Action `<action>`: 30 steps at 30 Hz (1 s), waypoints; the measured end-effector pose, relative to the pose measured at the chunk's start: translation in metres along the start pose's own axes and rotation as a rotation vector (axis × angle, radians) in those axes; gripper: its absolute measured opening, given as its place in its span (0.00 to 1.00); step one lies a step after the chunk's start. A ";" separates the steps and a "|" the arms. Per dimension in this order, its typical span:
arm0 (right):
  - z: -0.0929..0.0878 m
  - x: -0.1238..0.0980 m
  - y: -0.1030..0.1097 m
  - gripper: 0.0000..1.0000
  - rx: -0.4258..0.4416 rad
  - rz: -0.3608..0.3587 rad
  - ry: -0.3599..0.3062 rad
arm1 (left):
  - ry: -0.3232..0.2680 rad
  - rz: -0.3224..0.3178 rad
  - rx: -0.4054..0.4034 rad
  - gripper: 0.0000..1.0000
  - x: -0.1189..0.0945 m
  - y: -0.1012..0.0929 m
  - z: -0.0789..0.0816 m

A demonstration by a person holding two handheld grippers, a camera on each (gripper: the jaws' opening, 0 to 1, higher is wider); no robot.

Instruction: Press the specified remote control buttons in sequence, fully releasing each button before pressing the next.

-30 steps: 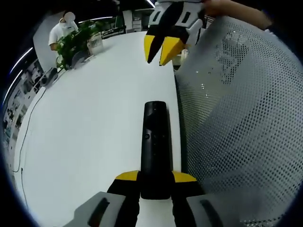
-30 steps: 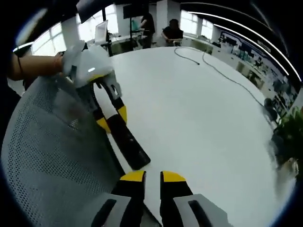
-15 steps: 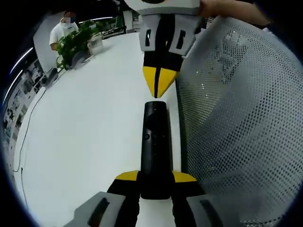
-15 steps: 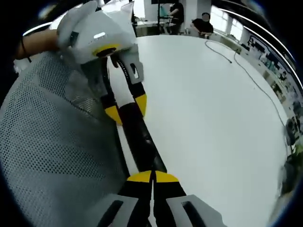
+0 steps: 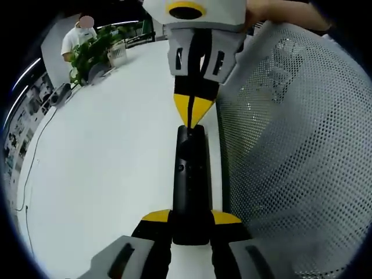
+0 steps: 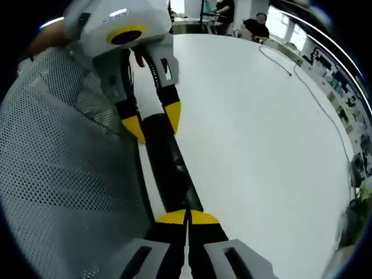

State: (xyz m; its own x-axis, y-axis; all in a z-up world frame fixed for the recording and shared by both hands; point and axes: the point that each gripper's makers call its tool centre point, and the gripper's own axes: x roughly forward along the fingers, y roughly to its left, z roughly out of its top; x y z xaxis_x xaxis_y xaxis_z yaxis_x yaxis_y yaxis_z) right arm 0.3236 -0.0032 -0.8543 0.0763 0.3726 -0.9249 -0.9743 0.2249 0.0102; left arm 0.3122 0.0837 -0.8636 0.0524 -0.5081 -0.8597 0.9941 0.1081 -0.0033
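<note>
1 remote clamped by left gripper; right gripper, fingers pinched together, touches its end.

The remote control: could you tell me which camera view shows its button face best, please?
The left gripper view. The remote control runs straight up the picture, its button face unobstructed from the left gripper to the right gripper tip. In the right gripper view the remote control lies slanted, its near end under the shut right gripper.

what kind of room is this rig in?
Probably an open office: a long white table with a mesh chair beside it, people at desks in the background, and potted plants at the far end.
</note>
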 end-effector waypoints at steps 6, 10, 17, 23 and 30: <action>0.000 0.002 -0.001 0.00 -0.029 0.010 0.046 | 0.001 0.001 0.003 0.24 0.001 0.000 0.000; 0.000 0.002 -0.001 0.00 -0.114 0.035 0.080 | 0.001 0.001 0.004 0.24 0.001 0.000 0.001; -0.001 0.000 -0.001 0.00 -0.026 0.020 -0.020 | -0.004 0.001 0.004 0.24 0.001 0.000 0.001; 0.000 -0.001 -0.001 0.00 0.042 0.031 -0.019 | -0.011 0.000 -0.003 0.24 0.000 0.000 0.001; 0.003 0.000 0.003 0.00 0.008 0.034 -0.030 | -0.020 -0.003 -0.001 0.24 0.000 0.000 0.001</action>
State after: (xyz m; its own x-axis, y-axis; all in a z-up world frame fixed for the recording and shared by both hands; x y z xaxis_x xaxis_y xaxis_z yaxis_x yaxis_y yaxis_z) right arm 0.3214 0.0004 -0.8527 0.0493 0.4070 -0.9121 -0.9747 0.2188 0.0449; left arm 0.3124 0.0828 -0.8634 0.0515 -0.5251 -0.8495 0.9942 0.1078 -0.0063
